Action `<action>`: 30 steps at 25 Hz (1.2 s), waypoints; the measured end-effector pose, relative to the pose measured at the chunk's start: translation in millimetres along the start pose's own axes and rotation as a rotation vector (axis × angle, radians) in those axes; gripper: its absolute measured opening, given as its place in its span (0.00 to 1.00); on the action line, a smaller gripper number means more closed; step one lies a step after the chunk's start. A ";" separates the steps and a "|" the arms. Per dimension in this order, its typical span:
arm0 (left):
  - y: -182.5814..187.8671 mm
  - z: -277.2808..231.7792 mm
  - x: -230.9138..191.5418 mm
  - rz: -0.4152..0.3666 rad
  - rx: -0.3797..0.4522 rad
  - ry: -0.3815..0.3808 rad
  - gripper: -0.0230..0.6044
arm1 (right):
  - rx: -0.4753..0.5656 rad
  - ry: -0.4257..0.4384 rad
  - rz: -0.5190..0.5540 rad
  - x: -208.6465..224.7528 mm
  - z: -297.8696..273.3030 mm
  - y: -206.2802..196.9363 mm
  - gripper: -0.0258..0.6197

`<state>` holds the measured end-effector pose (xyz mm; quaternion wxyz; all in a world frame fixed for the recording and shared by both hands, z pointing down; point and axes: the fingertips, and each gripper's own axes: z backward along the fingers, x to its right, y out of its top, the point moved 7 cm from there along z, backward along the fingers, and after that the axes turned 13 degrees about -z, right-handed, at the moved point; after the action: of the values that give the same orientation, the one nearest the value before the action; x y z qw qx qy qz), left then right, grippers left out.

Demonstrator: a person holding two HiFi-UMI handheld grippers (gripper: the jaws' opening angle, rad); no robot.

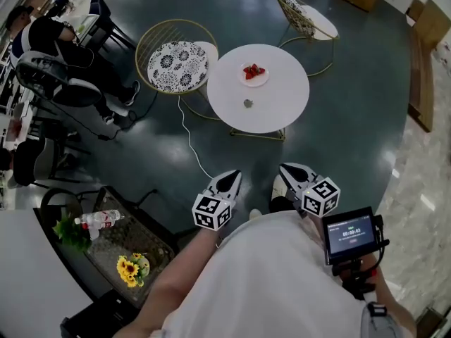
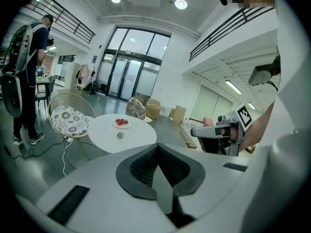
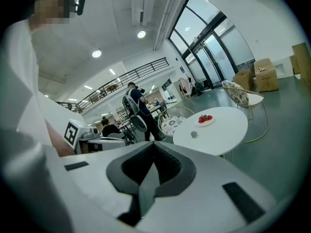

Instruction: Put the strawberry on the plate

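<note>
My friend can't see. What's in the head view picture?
Seen from above, a person holds the left gripper and right gripper, both shut, short of a round white table. On it sit a plate of red strawberries and a small grey thing; a chair with a patterned cushion stands beside it.

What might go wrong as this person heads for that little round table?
1. A white cable lies on the floor between the person and the table; it might snag a foot.
2. The small greyish item looks tiny, and the left hand-held gripper and right hand-held gripper are both shut; a clumsy grab may knock it off.
3. The plate already holds red strawberries, so one might roll off.
</note>
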<state>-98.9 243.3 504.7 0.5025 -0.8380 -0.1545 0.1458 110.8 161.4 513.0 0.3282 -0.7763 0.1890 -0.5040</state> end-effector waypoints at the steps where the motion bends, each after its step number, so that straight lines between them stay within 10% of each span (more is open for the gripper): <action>1: 2.5 -1.6 -2.2 0.002 0.000 0.000 0.05 | 0.002 0.004 0.002 0.4 -2.9 4.4 0.05; 30: 45.8 -60.5 -25.5 0.019 -0.034 0.079 0.05 | -0.060 0.112 -0.004 52.5 -31.1 68.7 0.05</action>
<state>-92.7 164.2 493.8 0.4927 -0.8529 -0.1293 0.1148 107.3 69.7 508.1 0.2928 -0.7566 0.2205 -0.5414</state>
